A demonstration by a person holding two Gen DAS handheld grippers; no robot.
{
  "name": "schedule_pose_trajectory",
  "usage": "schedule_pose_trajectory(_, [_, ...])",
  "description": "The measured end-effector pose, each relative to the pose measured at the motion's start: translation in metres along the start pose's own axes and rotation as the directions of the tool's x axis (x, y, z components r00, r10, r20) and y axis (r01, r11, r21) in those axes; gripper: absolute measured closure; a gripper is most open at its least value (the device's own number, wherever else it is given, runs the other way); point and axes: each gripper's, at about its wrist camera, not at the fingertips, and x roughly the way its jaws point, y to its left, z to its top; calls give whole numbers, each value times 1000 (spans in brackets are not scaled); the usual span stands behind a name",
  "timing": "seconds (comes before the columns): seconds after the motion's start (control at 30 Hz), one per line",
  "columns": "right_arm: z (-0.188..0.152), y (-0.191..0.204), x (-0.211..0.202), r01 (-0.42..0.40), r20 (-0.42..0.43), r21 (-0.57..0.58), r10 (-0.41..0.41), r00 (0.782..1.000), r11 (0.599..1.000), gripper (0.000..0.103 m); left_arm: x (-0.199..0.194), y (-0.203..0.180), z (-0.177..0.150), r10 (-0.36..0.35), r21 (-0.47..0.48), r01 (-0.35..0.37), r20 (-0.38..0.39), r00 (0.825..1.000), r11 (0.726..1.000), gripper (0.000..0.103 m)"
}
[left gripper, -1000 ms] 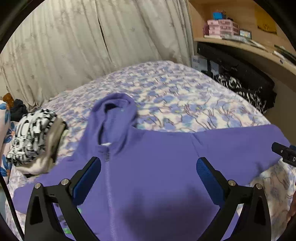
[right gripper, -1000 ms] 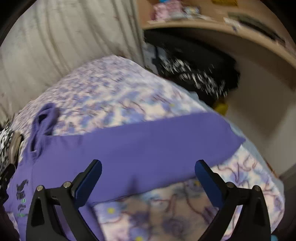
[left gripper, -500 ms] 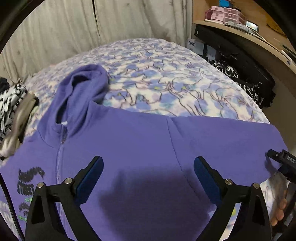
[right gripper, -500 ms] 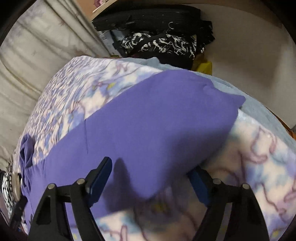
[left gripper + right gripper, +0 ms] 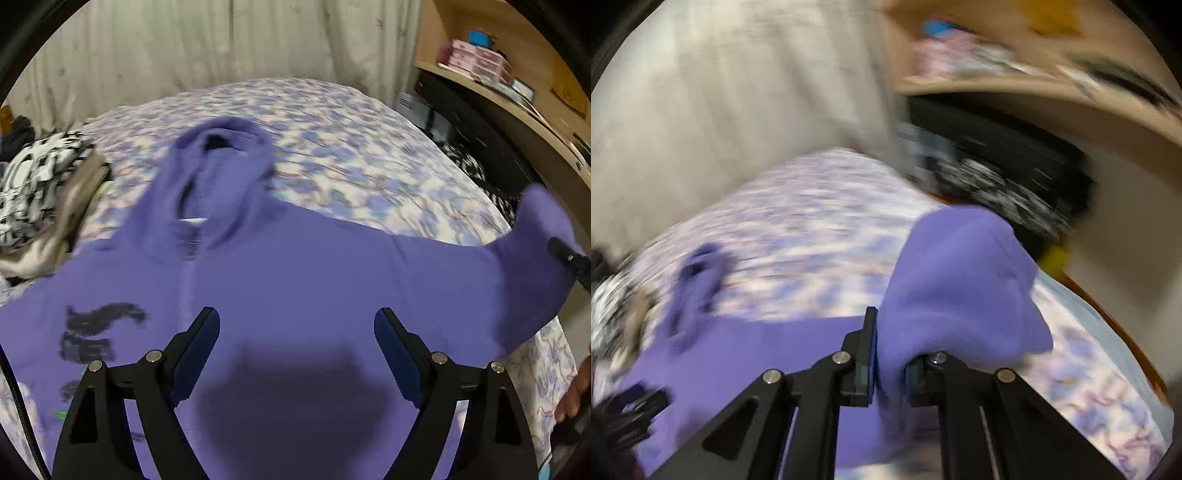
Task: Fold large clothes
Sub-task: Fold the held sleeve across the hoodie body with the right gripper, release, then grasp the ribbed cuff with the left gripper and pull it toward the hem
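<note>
Now closed on the sleeve cuff [image 5: 960, 280], which half a second ago lay flat between its open jaws, the right gripper [image 5: 890, 363] lifts it: the first fold is under way. Left gripper [image 5: 297, 354] hovers wide above the purple hoodie [image 5: 295, 266], spread on the bed [image 5: 351, 147]. A clothes pile [image 5: 40, 188] crowds the far sleeve.

Lying spread across the floral-print bed [image 5: 343, 147]: a purple zip hoodie [image 5: 295, 280], front up, hood toward the curtain; sitting beside its shoulder, a black-and-white patterned clothes pile [image 5: 33, 188].
</note>
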Motion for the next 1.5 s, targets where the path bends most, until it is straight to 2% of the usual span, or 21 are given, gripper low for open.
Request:
schedule_pose_trajectory(0.1, [-13, 57, -9, -94, -28, -107, 92, 995, 990, 90, -15, 32, 0, 41, -13, -41, 16, 999, 999, 18])
schedule_pose_trajectory(0.17, [-35, 99, -5, -124, -62, -203, 114, 992, 971, 89, -19, 54, -2, 62, -31, -61, 13, 998, 998, 18])
schedule_pose_trajectory(0.23, [-59, 126, 7, -172, -137, -257, 141, 981, 951, 74, -20, 75, -7, 72, -51, -73, -9, 997, 996, 18])
schedule_pose_trajectory(0.3, [-84, 141, 21, -226, -228, -254, 169, 959, 940, 59, -18, 94, -12, 73, -76, -76, -36, 997, 994, 18])
schedule_pose_trajectory(0.33, [-93, 145, 26, -247, -263, -246, 181, 948, 937, 58, -17, 100, -14, 72, -84, -76, -46, 996, 994, 18])
schedule_pose_trajectory(0.47, [-116, 145, 34, -293, -350, -181, 217, 911, 939, 58, -8, 113, -27, 36, -88, -43, -85, 996, 995, 18])
schedule_pose_trajectory(0.5, [-121, 138, 35, -310, -371, -138, 241, 897, 941, 58, -7, 112, -31, 22, -84, -30, -94, 995, 996, 18])
schedule_pose_trajectory(0.63, [-131, 119, 29, -316, -376, -46, 276, 884, 948, 58, 8, 98, -39, -34, -72, 26, -118, 992, 997, 18])
schedule_pose_trajectory(0.77, [-143, 96, 40, -334, -382, 87, 341, 859, 939, 58, 23, 85, -45, -80, -64, 72, -133, 988, 995, 18])
schedule_pose_trajectory(0.9, [-144, 96, 36, -336, -363, 93, 346, 865, 937, 58, 42, 79, -49, -156, -118, 136, -180, 971, 984, 18])
schedule_pose_trajectory(0.97, [-145, 101, 34, -329, -362, 72, 332, 871, 941, 58, 53, 80, -51, -201, -167, 168, -208, 957, 972, 18])
schedule_pose_trajectory(1.13, [-147, 102, 27, -330, -358, 63, 330, 873, 942, 58, 75, 87, -60, -247, -272, 181, -232, 941, 945, 19])
schedule_pose_trajectory(1.17, [-147, 101, 25, -331, -359, 65, 331, 873, 941, 58, 76, 85, -61, -232, -269, 169, -221, 947, 948, 22])
schedule_pose_trajectory(1.2, [-148, 100, 23, -332, -358, 68, 333, 872, 941, 58, 76, 82, -60, -225, -257, 168, -211, 951, 952, 37])
schedule_pose_trajectory(1.23, [-148, 99, 22, -333, -357, 71, 335, 872, 940, 58, 76, 78, -58, -219, -242, 166, -212, 952, 956, 46])
schedule_pose_trajectory(1.27, [-149, 98, 21, -333, -356, 72, 336, 872, 940, 58, 78, 72, -56, -236, -224, 187, -219, 947, 956, 74])
schedule_pose_trajectory(1.3, [-149, 98, 19, -332, -356, 74, 336, 872, 940, 58, 79, 66, -54, -235, -207, 188, -233, 944, 960, 93])
schedule_pose_trajectory(1.4, [-151, 97, 14, -330, -355, 73, 333, 874, 941, 58, 69, 42, -46, -131, -69, 119, -213, 968, 990, 94])
schedule_pose_trajectory(1.5, [-151, 97, 8, -324, -353, 60, 324, 878, 944, 58, 44, 23, -35, -84, 45, 91, -133, 988, 995, 94])
